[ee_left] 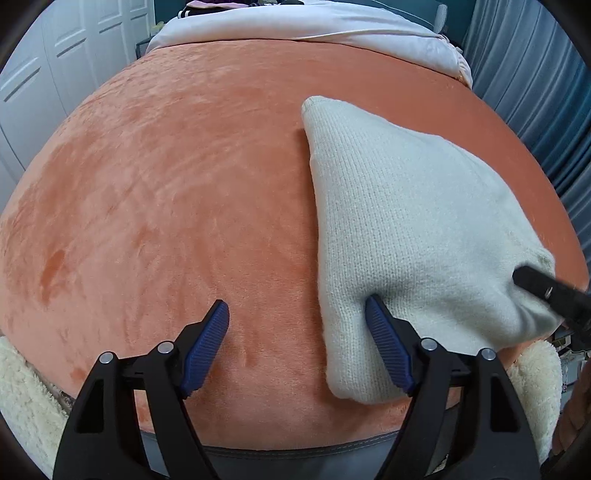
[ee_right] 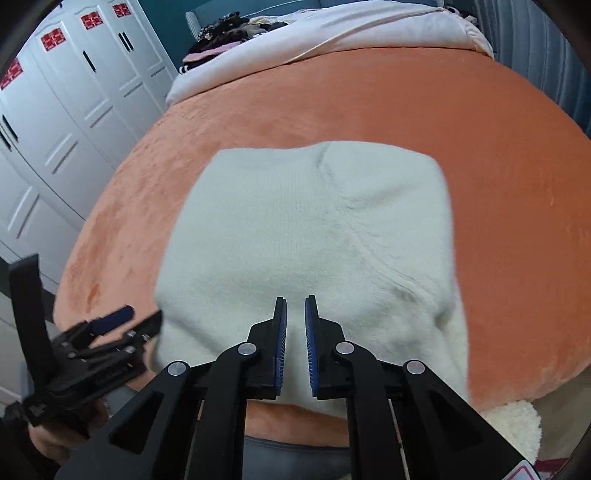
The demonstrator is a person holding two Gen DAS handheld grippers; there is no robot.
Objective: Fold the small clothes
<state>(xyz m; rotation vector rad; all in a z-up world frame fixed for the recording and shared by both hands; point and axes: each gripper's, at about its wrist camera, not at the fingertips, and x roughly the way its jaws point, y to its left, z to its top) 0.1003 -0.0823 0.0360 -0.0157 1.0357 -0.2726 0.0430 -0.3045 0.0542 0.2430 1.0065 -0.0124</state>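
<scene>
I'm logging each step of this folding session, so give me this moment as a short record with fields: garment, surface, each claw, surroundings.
garment: cream knit piece, folded into a rough rectangle, lying flat
surface: orange plush bed cover
left claw: open, at the garment's left near edge, one finger against the knit
right claw: nearly closed with a narrow gap showing, over the garment's near edge; grip on cloth cannot be told
surroundings: white duvet at the far end, white wardrobe doors to the left
</scene>
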